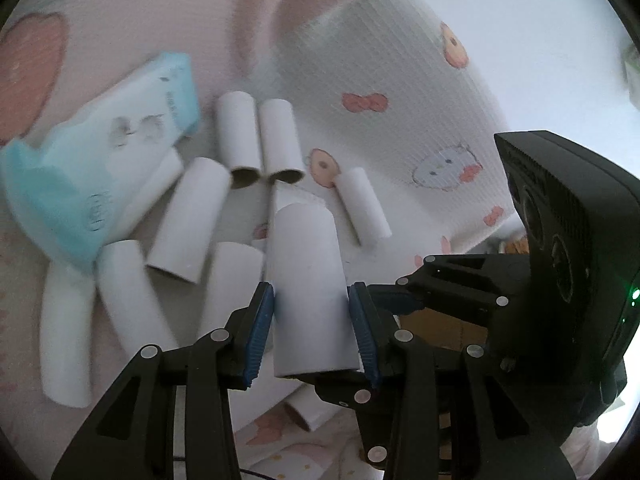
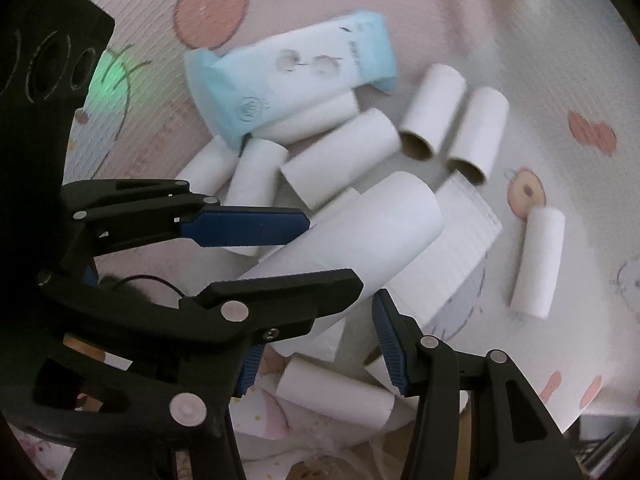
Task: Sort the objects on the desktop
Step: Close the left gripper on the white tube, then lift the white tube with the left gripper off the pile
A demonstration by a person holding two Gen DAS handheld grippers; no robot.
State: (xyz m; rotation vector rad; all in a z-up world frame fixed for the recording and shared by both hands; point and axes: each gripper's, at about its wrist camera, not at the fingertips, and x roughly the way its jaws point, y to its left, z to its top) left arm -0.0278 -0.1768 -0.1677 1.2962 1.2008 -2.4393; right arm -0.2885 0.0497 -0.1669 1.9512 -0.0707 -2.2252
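Pink cartoon-print cloth (image 1: 400, 92), left gripper (image 1: 312, 332) clamping paper tube (image 1: 308, 280), right gripper (image 2: 320, 360) parted, empty

A pale cloth (image 1: 400, 80) printed with pink bows and cartoon faces covers the surface. A thin black cable (image 2: 152, 280) lies across it.

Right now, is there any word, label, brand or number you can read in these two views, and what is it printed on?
None can be read.
Blue and white tissue pack: small print along one edge and a round emblem, both too blurred to read.
White cardboard tubes: blank.
Patterned cloth: cartoon pictures only, no text.
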